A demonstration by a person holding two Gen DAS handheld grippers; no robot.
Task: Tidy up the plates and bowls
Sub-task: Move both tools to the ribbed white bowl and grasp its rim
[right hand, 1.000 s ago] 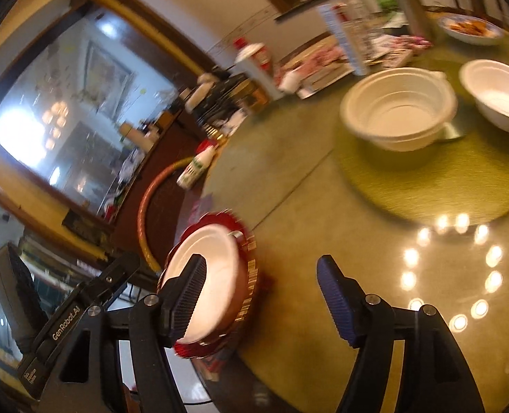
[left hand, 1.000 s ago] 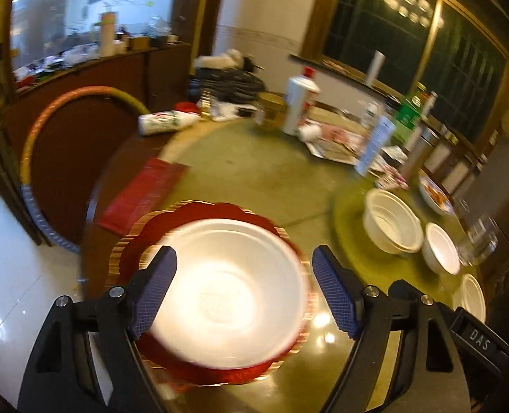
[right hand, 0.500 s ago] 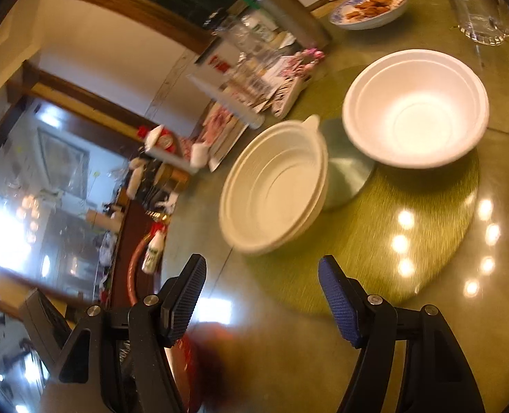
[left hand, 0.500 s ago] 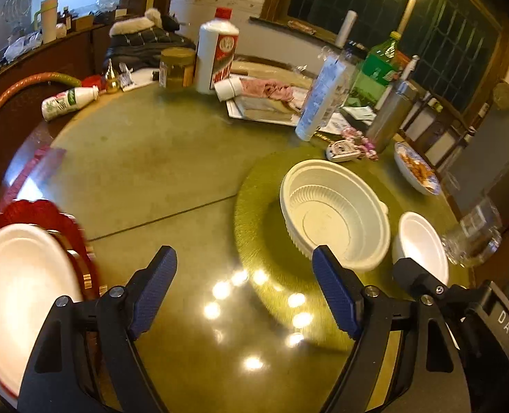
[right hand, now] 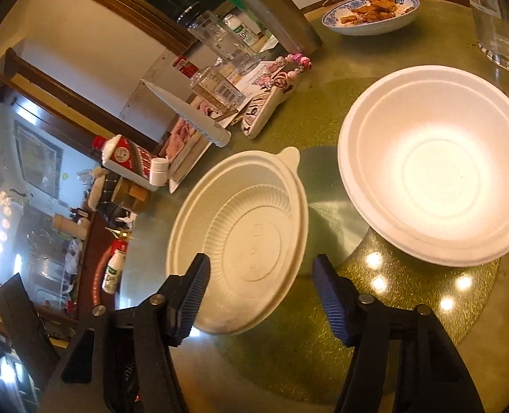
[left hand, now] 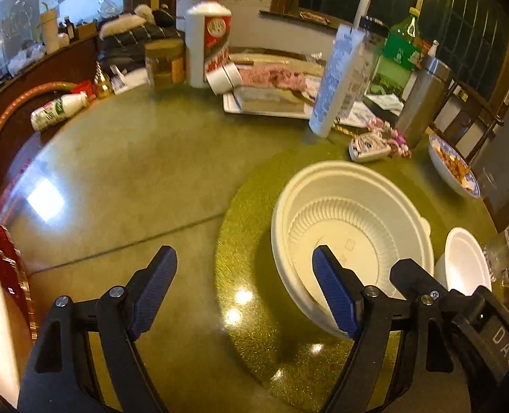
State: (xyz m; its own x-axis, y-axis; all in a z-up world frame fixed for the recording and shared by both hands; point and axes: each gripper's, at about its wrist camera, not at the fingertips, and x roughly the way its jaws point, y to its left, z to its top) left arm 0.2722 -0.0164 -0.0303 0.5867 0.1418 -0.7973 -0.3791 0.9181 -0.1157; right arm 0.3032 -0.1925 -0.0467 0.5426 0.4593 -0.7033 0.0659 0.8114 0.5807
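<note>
A ribbed cream bowl [left hand: 350,237] sits on the round green mat [left hand: 251,206]; it also shows in the right wrist view [right hand: 244,237]. A smooth white bowl [right hand: 433,168] sits to its right, small in the left wrist view [left hand: 466,261]. A white bowl on a red plate [left hand: 0,258] lies at the far left edge. My left gripper [left hand: 244,292] is open and empty, its right finger over the cream bowl's near rim. My right gripper [right hand: 258,296] is open and empty just before the cream bowl's near rim.
Bottles, a jar, a tray of meat [left hand: 268,86], a steel flask [left hand: 419,103] and a tall tube [left hand: 337,79] crowd the far side. A blue-rimmed dish of fried food [right hand: 371,13] and a glass mug [right hand: 498,34] stand at the right.
Both grippers have swung right, away from the red plate with its white bowl, toward the cream bowl on the green mat. Both stay open and empty.
</note>
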